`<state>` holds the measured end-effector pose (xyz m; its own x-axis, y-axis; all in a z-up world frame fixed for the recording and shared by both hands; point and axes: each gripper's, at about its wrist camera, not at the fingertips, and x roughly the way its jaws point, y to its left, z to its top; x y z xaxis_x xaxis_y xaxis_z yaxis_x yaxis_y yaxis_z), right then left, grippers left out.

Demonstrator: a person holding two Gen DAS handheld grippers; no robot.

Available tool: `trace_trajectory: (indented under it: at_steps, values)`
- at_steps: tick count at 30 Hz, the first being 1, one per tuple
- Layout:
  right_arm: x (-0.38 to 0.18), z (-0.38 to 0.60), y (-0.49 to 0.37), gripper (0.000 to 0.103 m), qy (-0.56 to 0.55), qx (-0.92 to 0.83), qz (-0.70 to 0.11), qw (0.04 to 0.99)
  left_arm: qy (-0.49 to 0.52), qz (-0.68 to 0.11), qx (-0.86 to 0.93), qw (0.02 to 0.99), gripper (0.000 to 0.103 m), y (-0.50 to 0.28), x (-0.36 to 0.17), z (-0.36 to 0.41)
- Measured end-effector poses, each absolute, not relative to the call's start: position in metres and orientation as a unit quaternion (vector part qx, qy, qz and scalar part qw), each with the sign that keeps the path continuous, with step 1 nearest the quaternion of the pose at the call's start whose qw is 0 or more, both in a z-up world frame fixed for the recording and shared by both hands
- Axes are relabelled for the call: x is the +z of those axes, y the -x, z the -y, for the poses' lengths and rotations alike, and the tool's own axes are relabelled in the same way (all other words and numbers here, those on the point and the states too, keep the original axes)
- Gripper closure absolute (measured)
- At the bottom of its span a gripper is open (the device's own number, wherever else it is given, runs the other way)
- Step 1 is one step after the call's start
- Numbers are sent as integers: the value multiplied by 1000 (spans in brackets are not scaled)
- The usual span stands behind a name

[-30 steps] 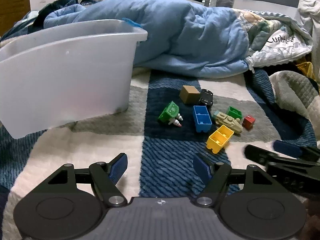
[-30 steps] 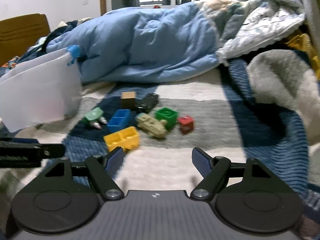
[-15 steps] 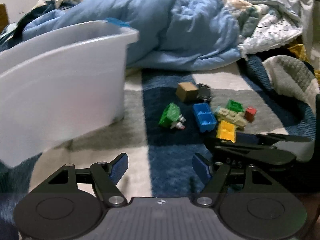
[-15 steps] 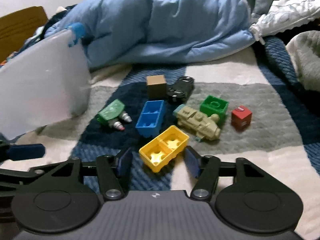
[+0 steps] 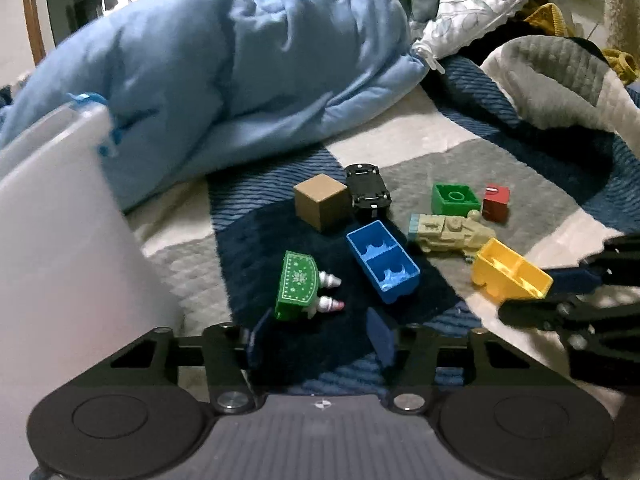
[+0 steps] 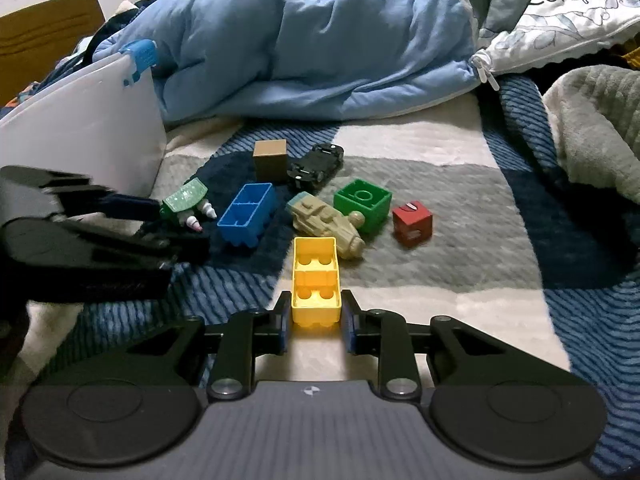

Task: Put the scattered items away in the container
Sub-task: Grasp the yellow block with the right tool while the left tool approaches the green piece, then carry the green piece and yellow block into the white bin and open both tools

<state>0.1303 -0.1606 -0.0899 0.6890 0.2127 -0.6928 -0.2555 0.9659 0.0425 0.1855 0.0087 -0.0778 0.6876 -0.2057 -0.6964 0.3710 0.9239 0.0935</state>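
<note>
Right tool (image 6: 316, 322): pads closed in on the near end of the yellow brick (image 6: 316, 280), pinching its 2 long side walls. The brick lies hollow side up on the bed's checked blanket (image 6: 460, 280), long axis pointing away from me; I cannot tell whether it has left the blanket.

Left tool (image 5: 316, 338): spread wide, nothing between the pads, low over the dark blue patch just short of the green toy (image 5: 298, 284) with 2 small white cones.

Handling, my judgement:
- Yellow brick is a thin-walled hollow plastic shell. Light, stiff, smooth. I would expect slip more than crush; the grip sits near 1 end, so the far end may sag or swivel on the lift. A hold closer to mid-length would be steadier.
- Soft bedding gives under any downward push, so things tip easily.

Also scattered: blue brick (image 6: 247, 214), tan cube (image 6: 271, 160), black toy car (image 6: 317, 164), khaki toy vehicle (image 6: 326, 220), green brick (image 6: 363, 204), red cube (image 6: 412, 222). All look small, rigid, light. Cubes suit a pinch on opposite flat faces, the car across its sides.

White container (image 6: 86, 132) stands at the left by the blue duvet (image 6: 320, 40), well apart from the yellow brick. Its inside is hidden from both cameras.
</note>
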Motion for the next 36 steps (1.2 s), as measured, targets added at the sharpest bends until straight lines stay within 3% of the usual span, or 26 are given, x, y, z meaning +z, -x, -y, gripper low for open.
trace_trajectory:
  at_steps: [2,7,17,36]
  values:
    - [-89,164,-129,76,28,133,-375,917,-110,-364,-166,910,54,-193,-80,-9]
    - [-90,175,-132,72,0,138,-379,915,-103,-361,-167,912,54,-199,-76,-8]
    - [-92,175,-131,73,16,144,-375,916,-118,-364,-179,906,55,-214,-83,-1]
    - [-79,167,-102,75,35,122,-362,923,-85,-325,-162,928,55,-125,-25,-16]
